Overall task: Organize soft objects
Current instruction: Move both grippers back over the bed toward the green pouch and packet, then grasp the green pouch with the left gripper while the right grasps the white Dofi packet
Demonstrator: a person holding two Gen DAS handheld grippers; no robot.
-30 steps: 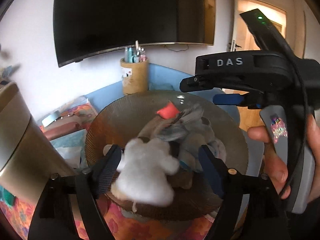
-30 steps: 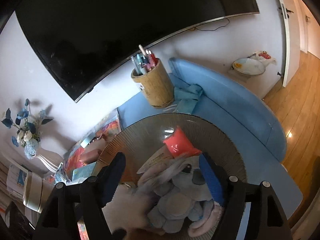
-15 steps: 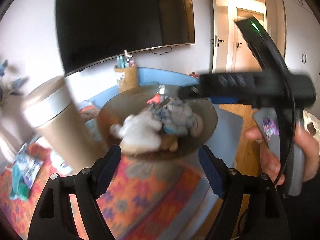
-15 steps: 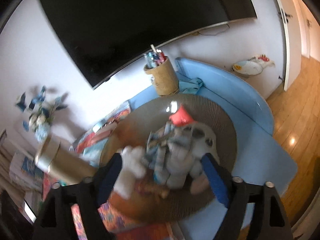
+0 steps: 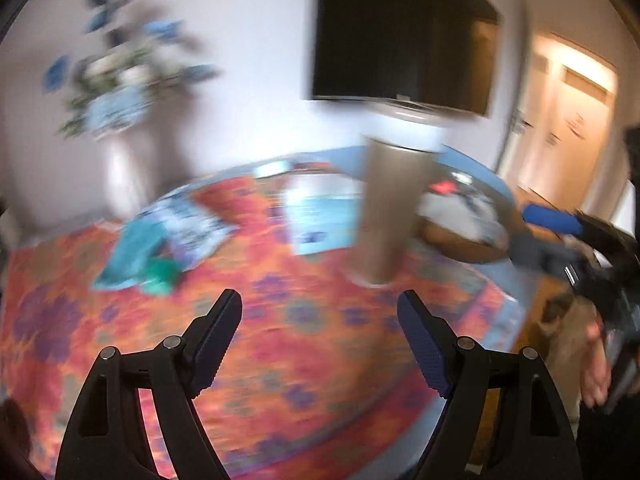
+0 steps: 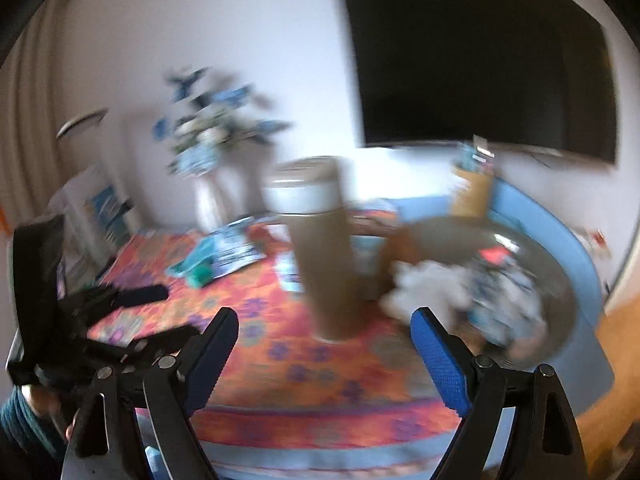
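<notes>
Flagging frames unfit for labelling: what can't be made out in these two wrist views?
- Soft toys in the bowl: motion blur in the right wrist view smears them together; count and kind unclear.
- Same bowl, left wrist view: partly hidden behind the tall canister.
- Flat items on the patterned cloth: too blurred to identify.
- Left tongs and right tongs: open, empty.

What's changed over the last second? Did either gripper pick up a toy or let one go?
Both grippers pulled back from the bowl and swung left over the patterned cloth. The left gripper, which had the white plush toy between its fingers, is now open and empty; the right gripper is open and empty too. The plush toys remain in the bowl beside the tall canister.
</notes>
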